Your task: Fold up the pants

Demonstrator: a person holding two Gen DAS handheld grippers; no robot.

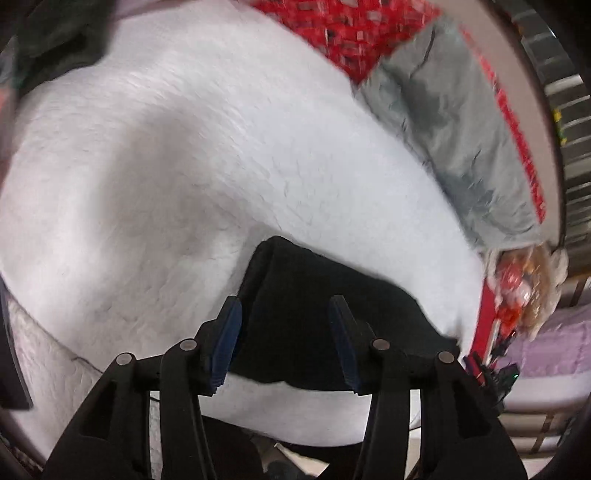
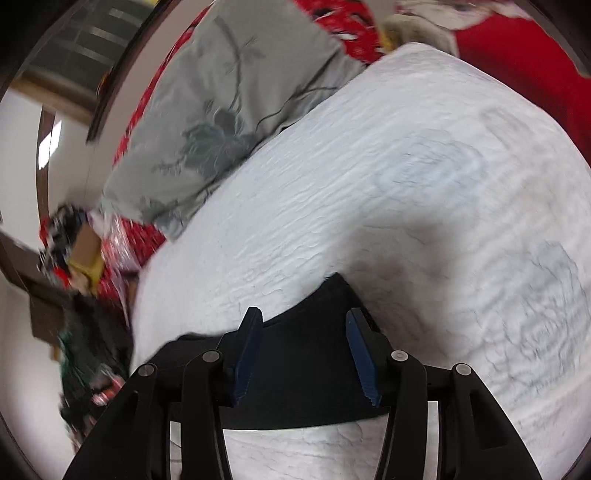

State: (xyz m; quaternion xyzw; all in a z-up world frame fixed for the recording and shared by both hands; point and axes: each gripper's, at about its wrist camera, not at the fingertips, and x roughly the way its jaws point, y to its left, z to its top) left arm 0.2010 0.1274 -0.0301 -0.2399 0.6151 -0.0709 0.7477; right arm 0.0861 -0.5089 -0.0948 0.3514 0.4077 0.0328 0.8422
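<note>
The black pants [image 1: 325, 314] lie folded on the white bed cover [image 1: 166, 166], below the left gripper [image 1: 286, 314] and the right gripper [image 2: 301, 325], whose jaws stand apart and clamp nothing, near a grey pillow [image 2: 221, 103].

white quilted bed cover [image 2: 424, 166], grey floral pillow [image 2: 221, 110] beside it, red patterned bedding [image 1: 351, 33], pale wall [image 2: 74, 155].

White quilted bed [image 2: 424, 155] carries black folded pants [image 2: 303, 354]; grey pillow [image 2: 221, 110] beside.
</note>
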